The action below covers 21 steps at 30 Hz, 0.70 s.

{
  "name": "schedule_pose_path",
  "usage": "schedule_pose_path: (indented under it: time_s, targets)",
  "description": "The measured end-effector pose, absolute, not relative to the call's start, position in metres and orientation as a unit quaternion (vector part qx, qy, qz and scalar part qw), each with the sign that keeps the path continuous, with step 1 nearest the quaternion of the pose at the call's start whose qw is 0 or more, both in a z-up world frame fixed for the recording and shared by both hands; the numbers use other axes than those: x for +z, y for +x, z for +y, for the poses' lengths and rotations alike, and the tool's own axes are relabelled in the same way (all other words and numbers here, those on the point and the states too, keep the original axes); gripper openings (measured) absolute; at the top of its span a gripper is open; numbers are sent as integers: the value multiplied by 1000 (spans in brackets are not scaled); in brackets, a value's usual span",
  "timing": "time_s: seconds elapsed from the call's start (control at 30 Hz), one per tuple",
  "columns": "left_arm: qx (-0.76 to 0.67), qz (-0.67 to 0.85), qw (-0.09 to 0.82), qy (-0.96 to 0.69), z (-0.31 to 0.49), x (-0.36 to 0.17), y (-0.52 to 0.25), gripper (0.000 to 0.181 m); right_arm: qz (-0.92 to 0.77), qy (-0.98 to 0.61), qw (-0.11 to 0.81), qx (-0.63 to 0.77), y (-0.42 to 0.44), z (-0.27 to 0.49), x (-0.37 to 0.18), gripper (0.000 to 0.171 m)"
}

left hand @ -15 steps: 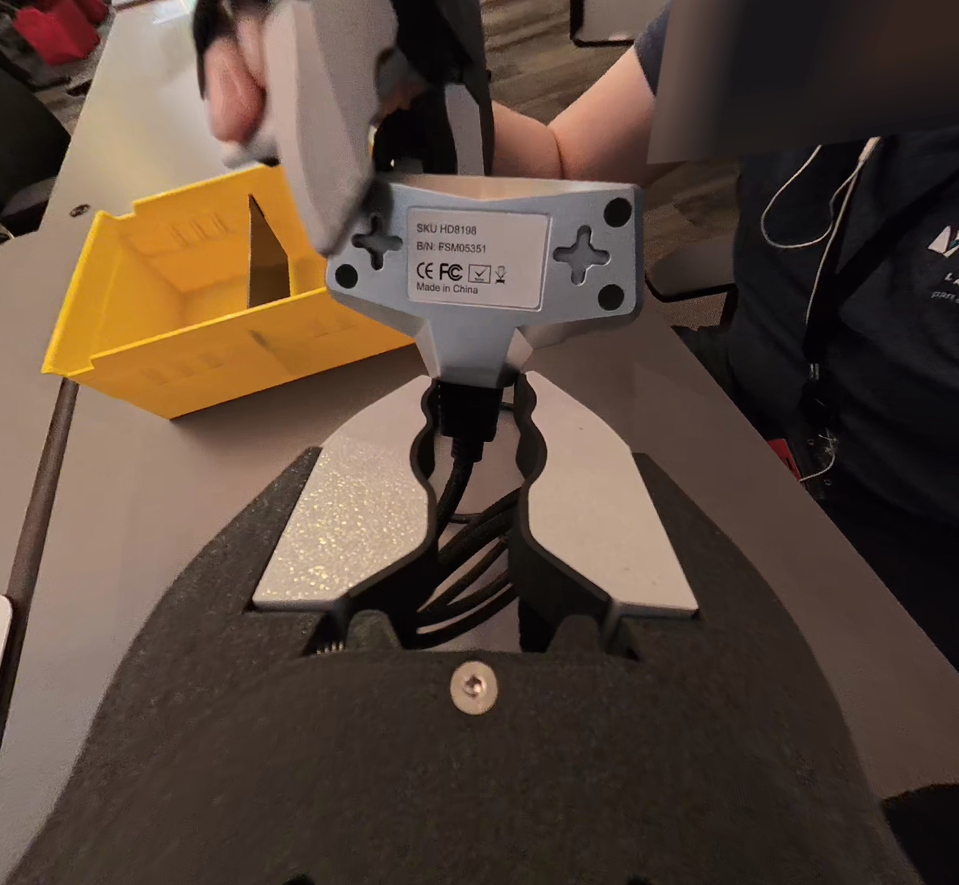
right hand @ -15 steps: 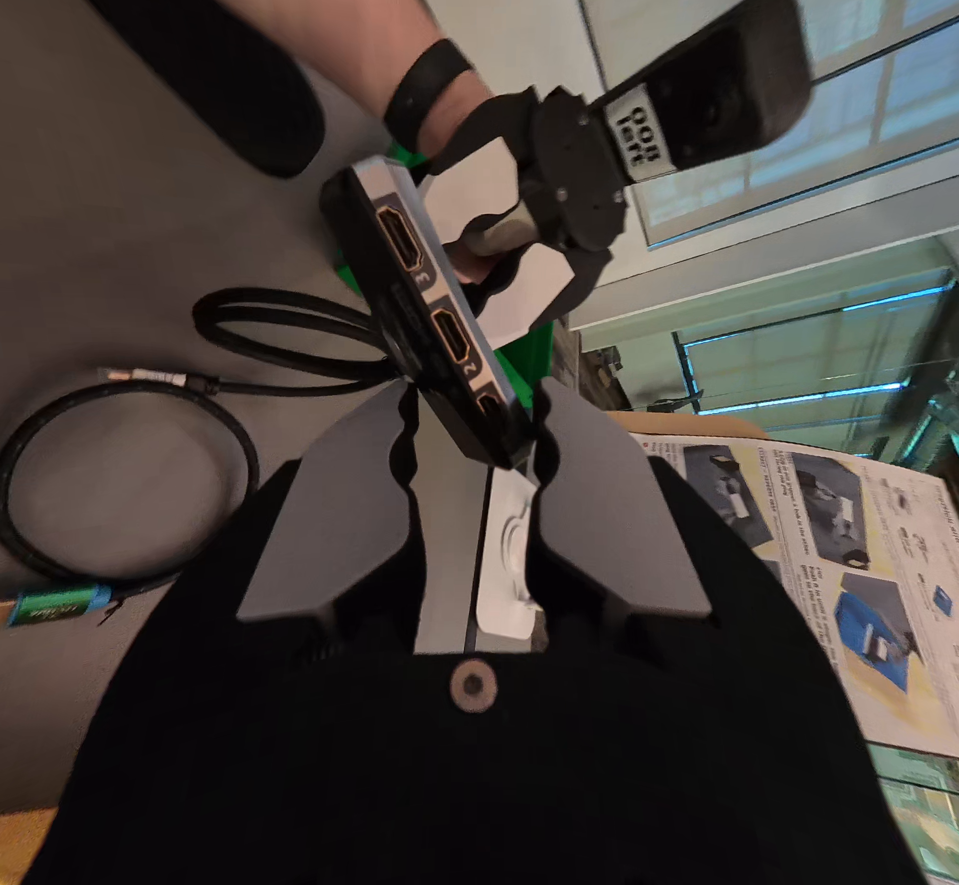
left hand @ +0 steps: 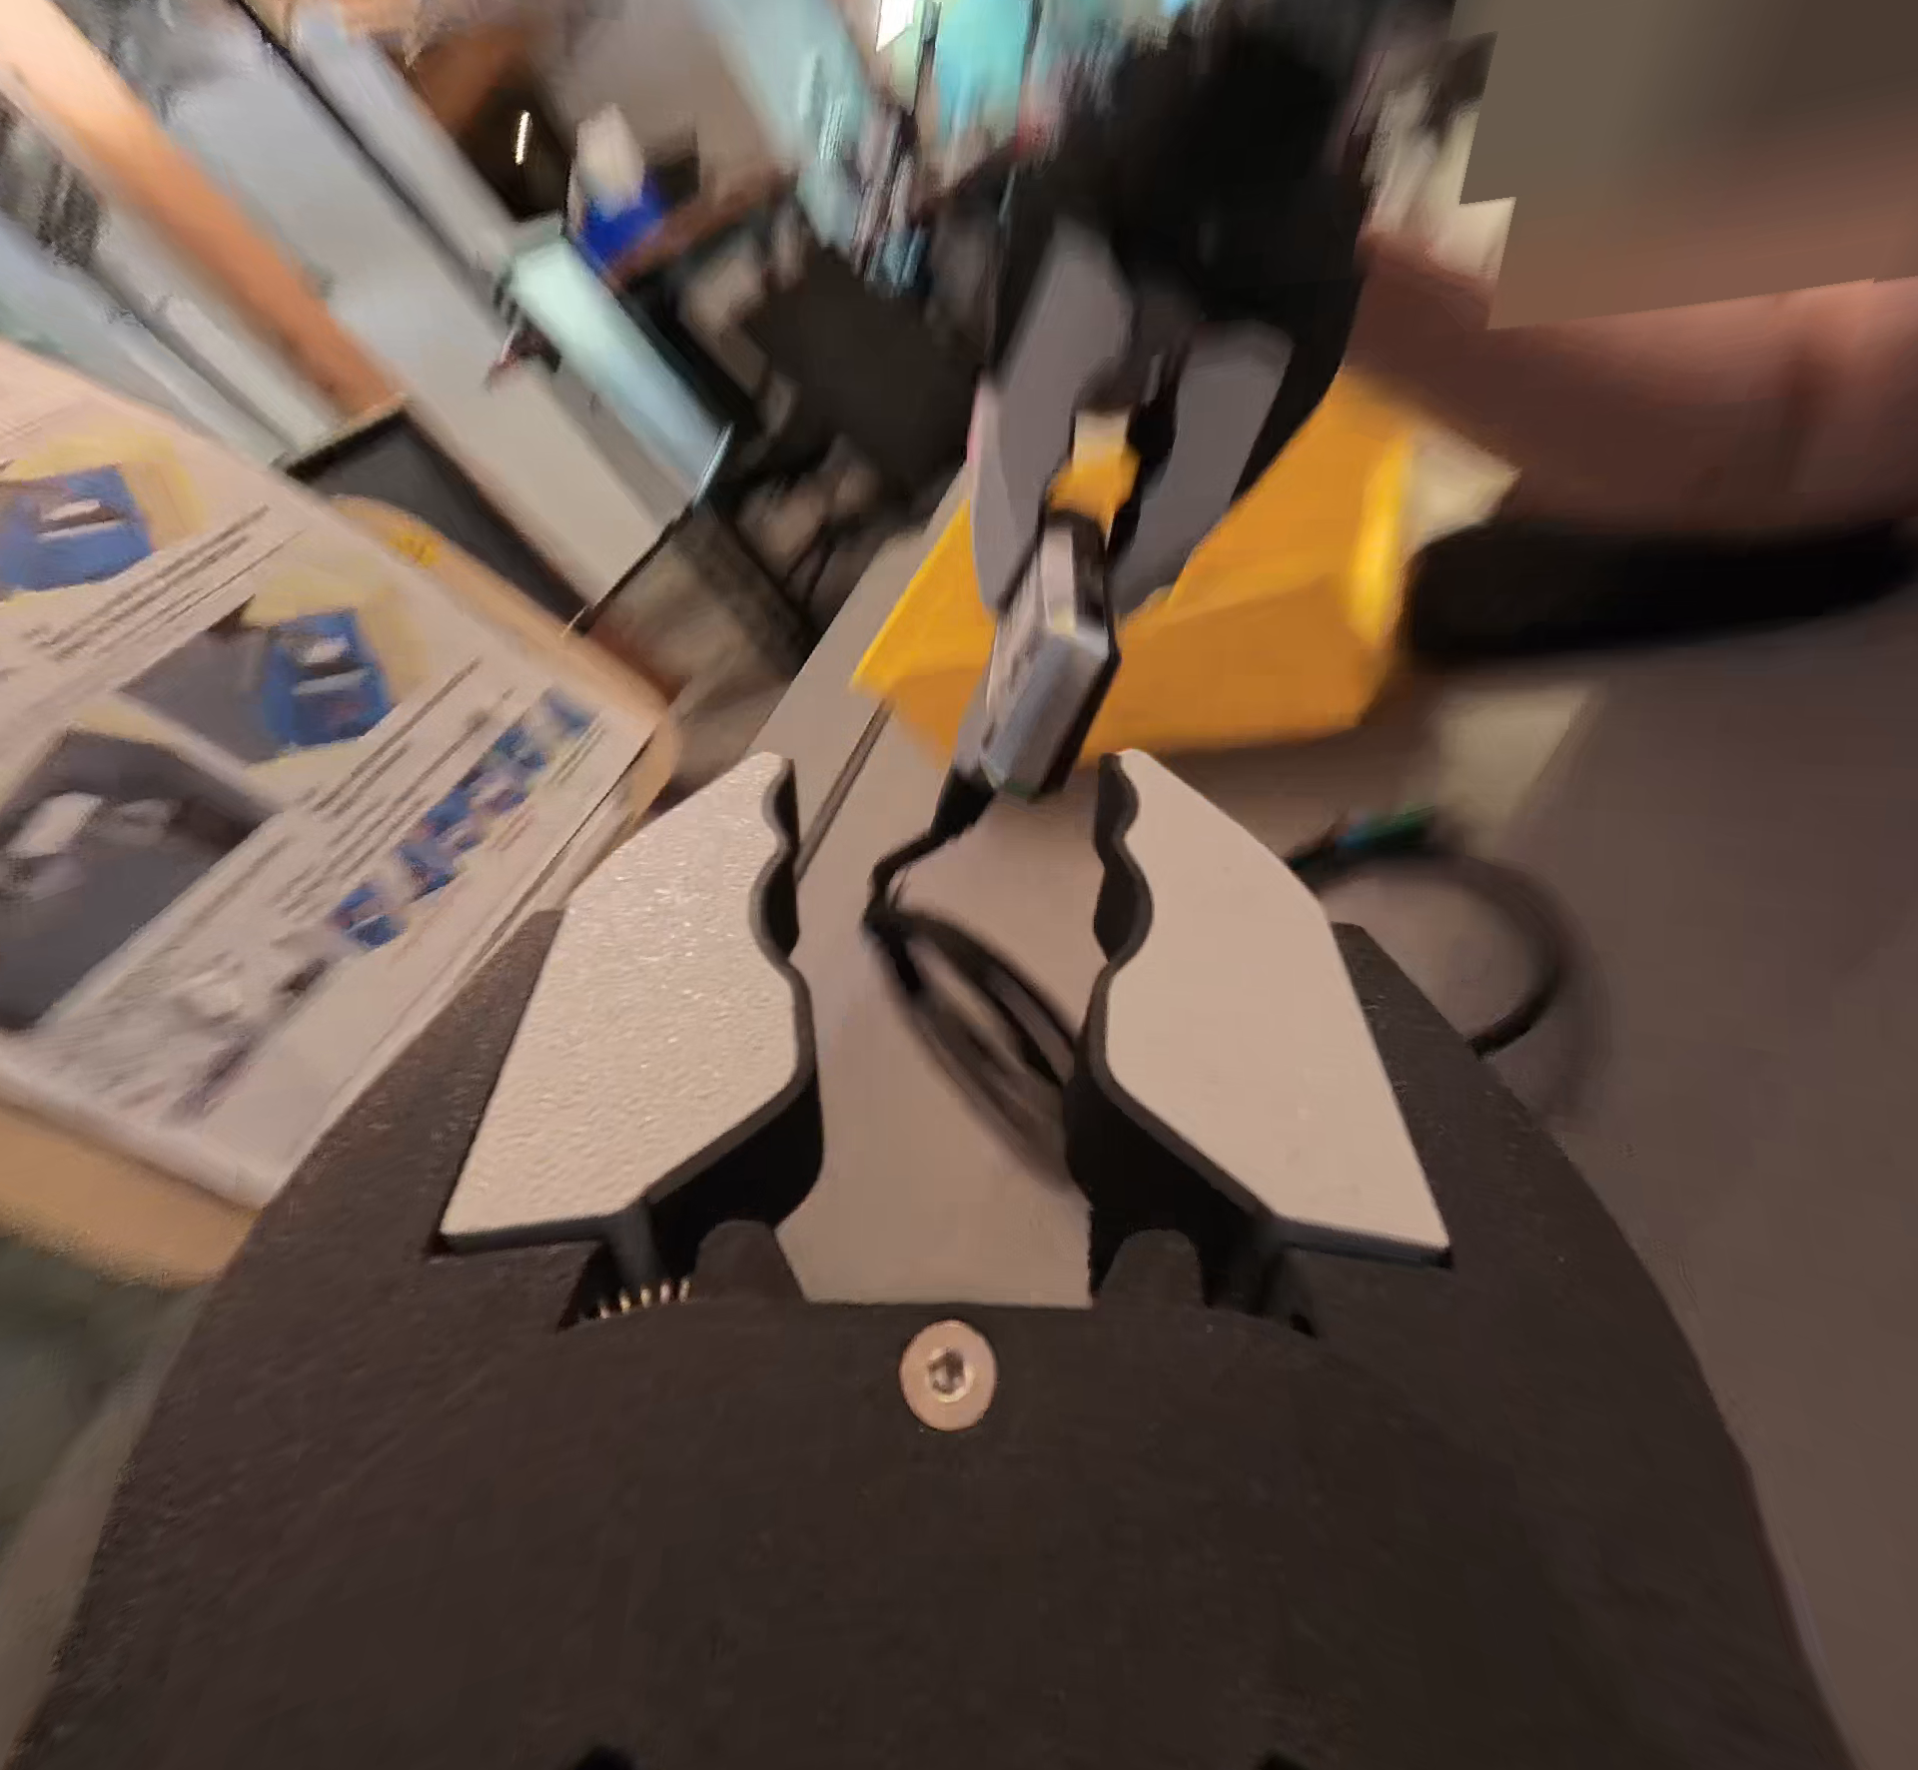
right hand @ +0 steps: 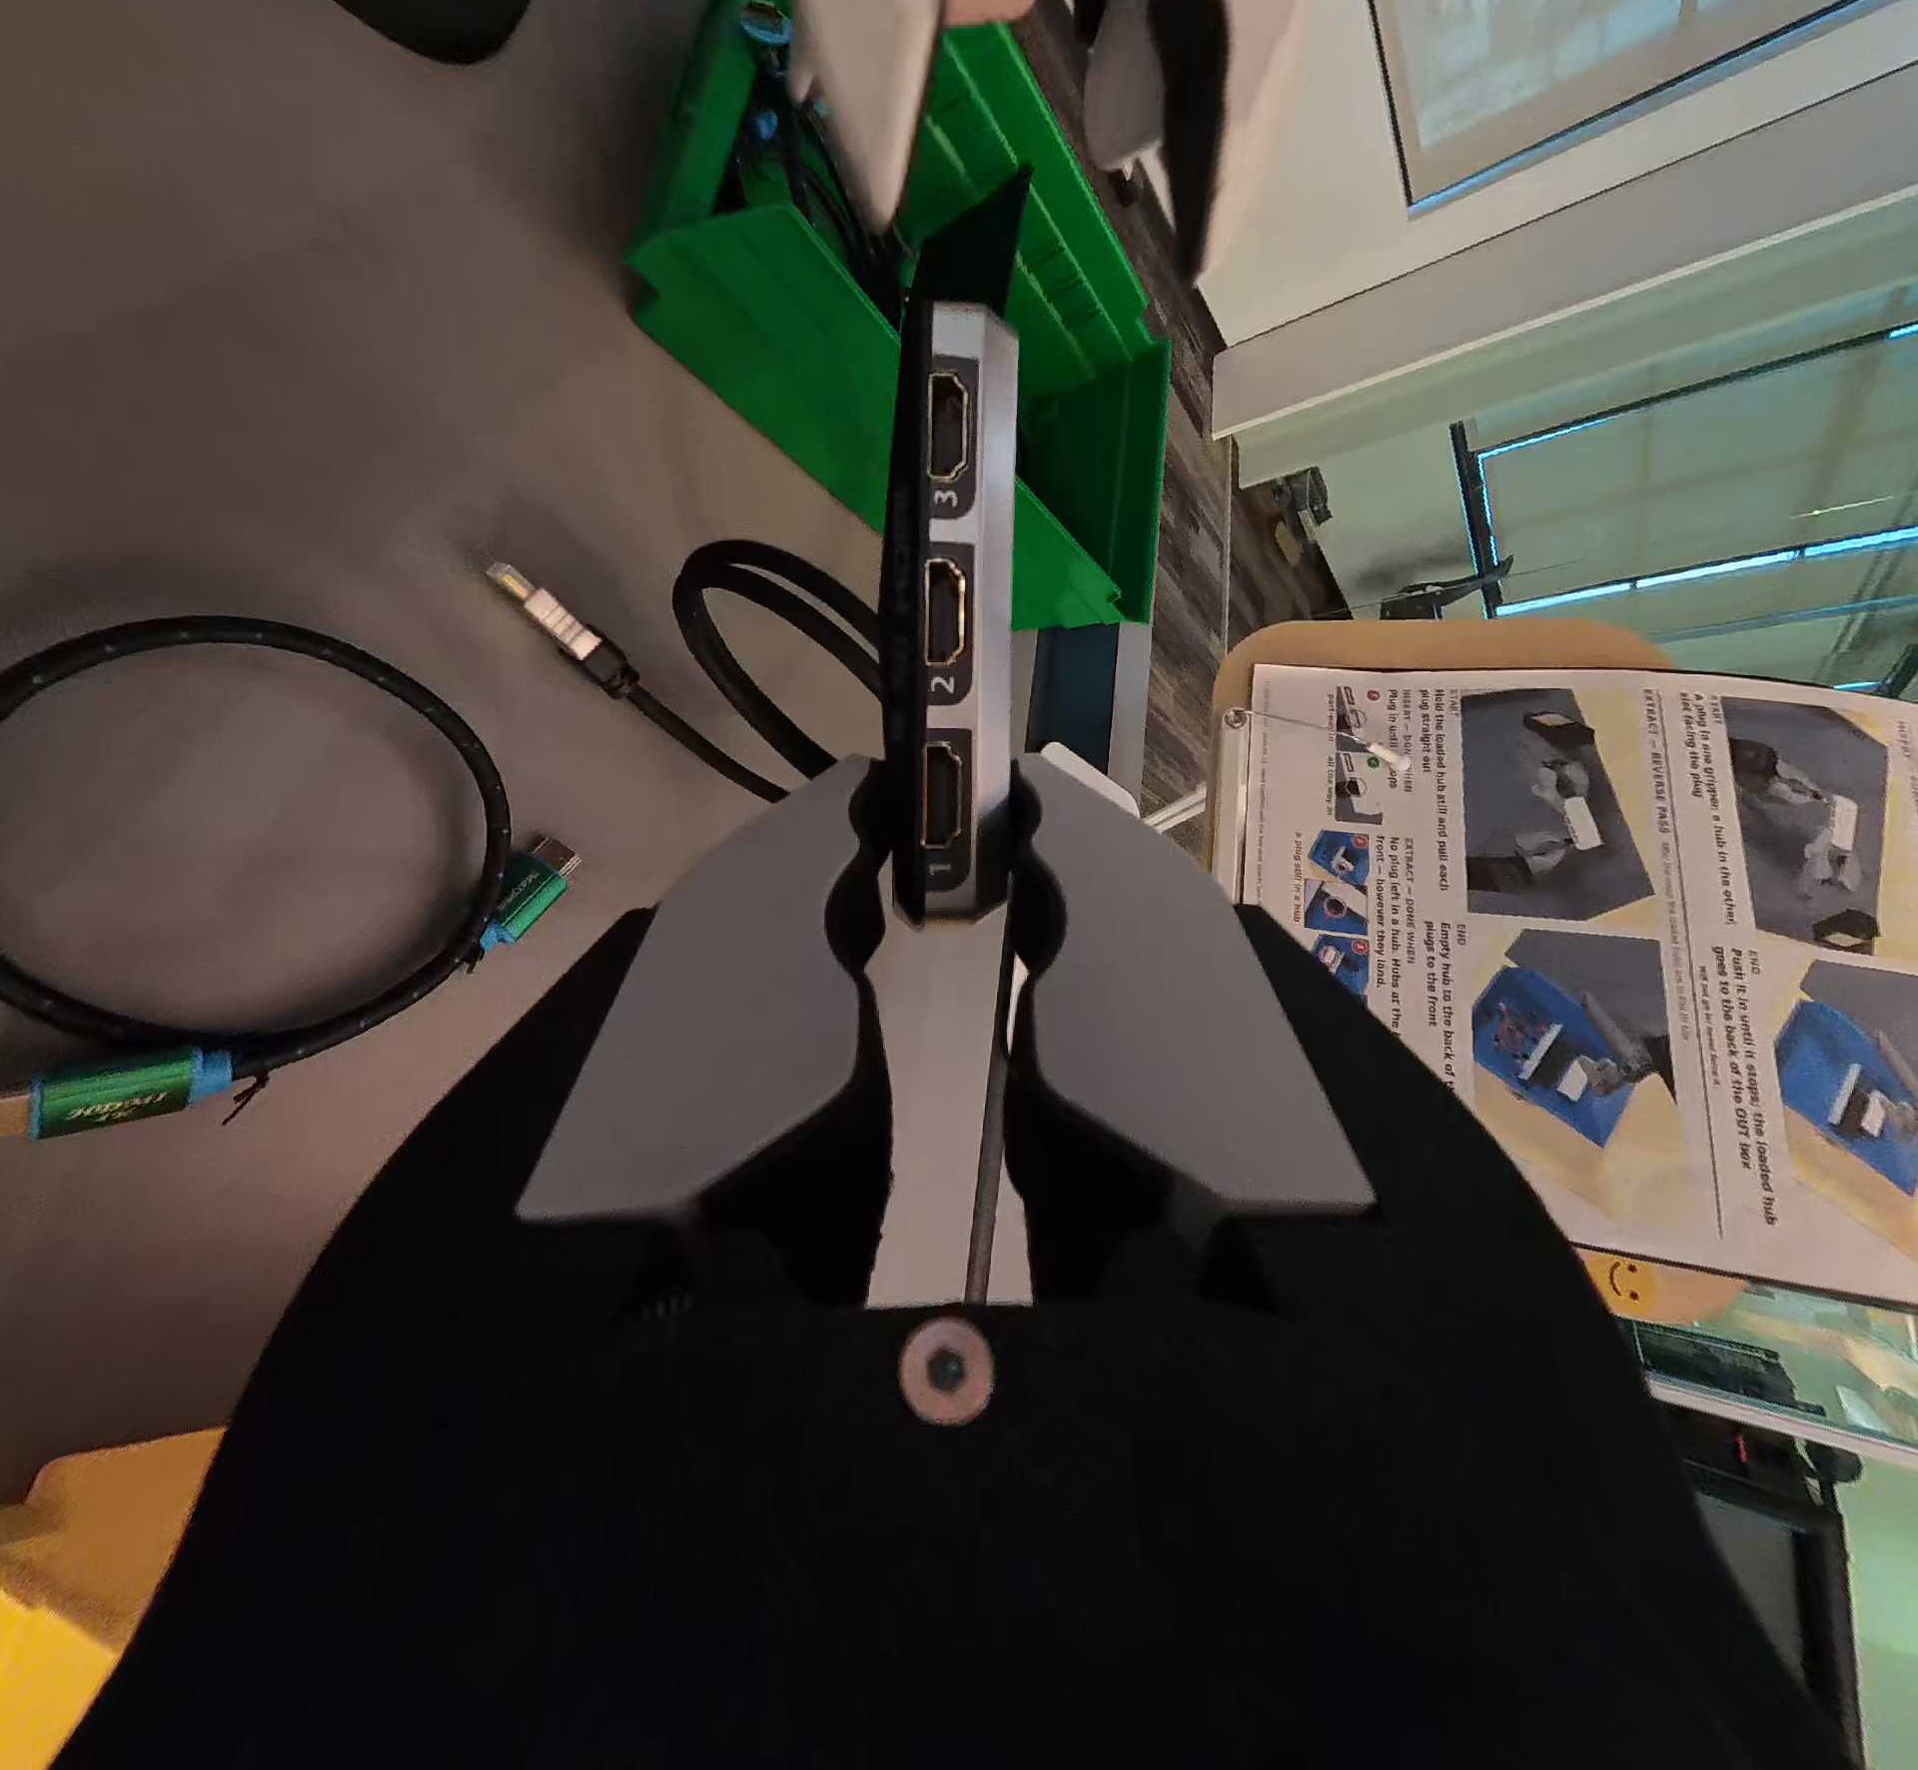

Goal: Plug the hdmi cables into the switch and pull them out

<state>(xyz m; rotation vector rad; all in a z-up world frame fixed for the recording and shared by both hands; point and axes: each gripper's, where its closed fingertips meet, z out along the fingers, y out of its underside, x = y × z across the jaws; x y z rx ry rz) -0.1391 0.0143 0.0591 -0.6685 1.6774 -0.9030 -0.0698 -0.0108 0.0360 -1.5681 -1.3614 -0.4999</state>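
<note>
Now right gripper clamps switch; left gripper empty.

We note markings | beside each port on the switch, frame centre | on the green cable plug, lower left | across the illustrated instruction sheet, right | left wrist view: unreadably blurred.

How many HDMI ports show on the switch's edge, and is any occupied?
3, in a row along the switch: one far, one middle, one nearest the right gripper. All are empty; other sides are hidden.
</note>
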Motion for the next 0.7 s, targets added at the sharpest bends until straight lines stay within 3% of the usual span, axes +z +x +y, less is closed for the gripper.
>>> schedule_pose_path:
  time_s: [0.1, 0.37, 0.7]
  targets:
    - [-278, 731, 578, -233, 2, 42, -118, 55, -556, -644, 485, -203, -72, -7, 34, 20]
    - [-321, 742, 557, -190, -12, 40, -83, 25, -555, -625, 512, -199, -76, -8, 42, 20]
    - [-241, 758, 579, -182, 3, 18, -66, 22, -557, -631, 493, -220, -64, 8, 22, 21]
